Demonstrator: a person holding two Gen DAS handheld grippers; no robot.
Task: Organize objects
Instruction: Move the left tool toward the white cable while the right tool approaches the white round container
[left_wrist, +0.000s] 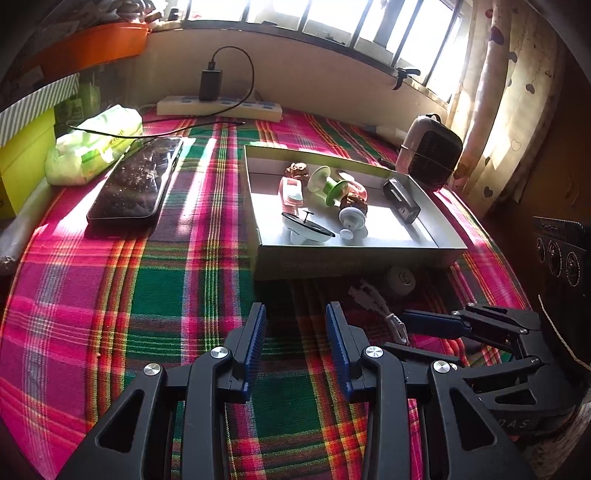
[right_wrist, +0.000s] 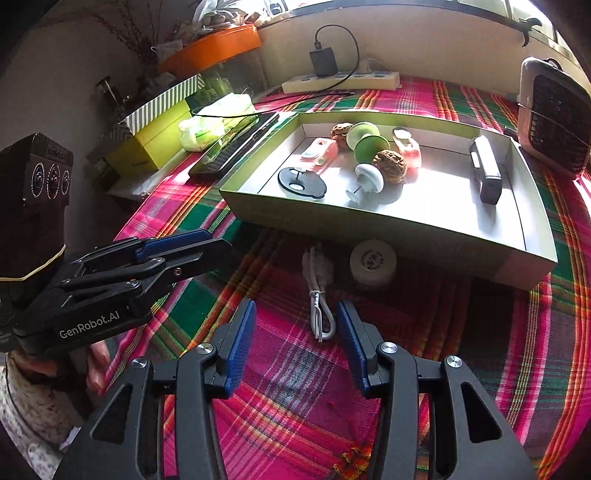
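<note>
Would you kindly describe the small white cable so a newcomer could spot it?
Find the shallow open box on the plaid cloth. Just outside its near wall sits a round white jar; the white cable lies beside it, thin and looped, not squat.

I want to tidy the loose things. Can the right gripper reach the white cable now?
Probably yes: the right gripper is open, the cable lies just ahead between its fingers, nothing covering it.

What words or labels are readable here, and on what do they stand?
"GenRobot.AI": white letters on the body of the left tongs.
Print on the round white cap: too small to read.
Embossed word on the black camera block: too blurred.
Print on the green tissue pack: unreadable.
</note>
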